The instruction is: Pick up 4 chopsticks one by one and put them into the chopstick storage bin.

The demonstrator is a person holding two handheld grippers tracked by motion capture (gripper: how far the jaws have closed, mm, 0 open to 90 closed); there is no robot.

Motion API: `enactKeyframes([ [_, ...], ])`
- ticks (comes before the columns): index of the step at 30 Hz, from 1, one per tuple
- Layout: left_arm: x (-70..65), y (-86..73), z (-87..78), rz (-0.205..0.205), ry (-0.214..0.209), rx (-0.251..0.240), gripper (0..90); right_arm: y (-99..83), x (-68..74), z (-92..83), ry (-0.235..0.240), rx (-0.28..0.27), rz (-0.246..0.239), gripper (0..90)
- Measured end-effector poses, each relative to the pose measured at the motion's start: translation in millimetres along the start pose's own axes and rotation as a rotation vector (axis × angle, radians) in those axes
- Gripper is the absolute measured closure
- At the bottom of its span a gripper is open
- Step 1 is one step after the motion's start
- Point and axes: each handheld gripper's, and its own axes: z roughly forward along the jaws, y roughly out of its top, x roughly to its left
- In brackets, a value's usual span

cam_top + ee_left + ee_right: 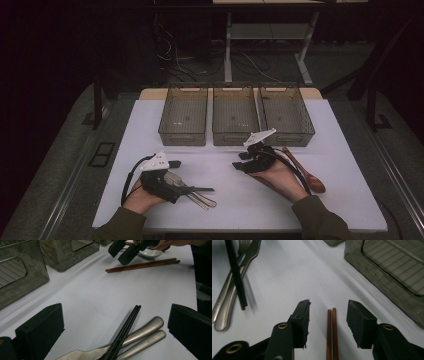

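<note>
— Right under your right hand-held gripper (328, 323) lie the brown chopsticks (331, 333), two of them, side by side on the white worktop (235, 200). Your jaws stand half open, one on each side of the sticks, and they do not touch them. I think you hold them that way so you can pinch both sticks at once.

— And my other one?

— Your left hand-held gripper (117, 326) is wide open and holds nothing. Below it are two black chopsticks (123, 331) lying across two silver handles (143, 333); it looks like a fork and a knife.

— What else can you count?

— Three grey bins (235, 115) in a row at the far edge, likely for sorting. One brown spoon (305, 171) lies by your right hand, and one small white dish (150, 253).
</note>
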Motion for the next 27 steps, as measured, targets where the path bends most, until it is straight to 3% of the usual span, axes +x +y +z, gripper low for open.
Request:
enactKeyframes([
  [5, 0.0, 0.0, -0.3, 0.001, -0.003, -0.001, 0.0, -9.3, -2.1, -19.9, -0.003, -0.018, 0.009, 48.7],
  [15, -0.3, 0.2, -0.8, 0.003, -0.003, -0.002, 0.0, -24.1, -2.7, -41.8, -0.006, -0.018, 0.010, 48.7],
  [27, -0.4, 0.1, -0.8, 0.007, -0.003, 0.005, 0.0, -53.5, 6.1, -67.1, -0.015, 0.023, -0.004, 61.9],
])
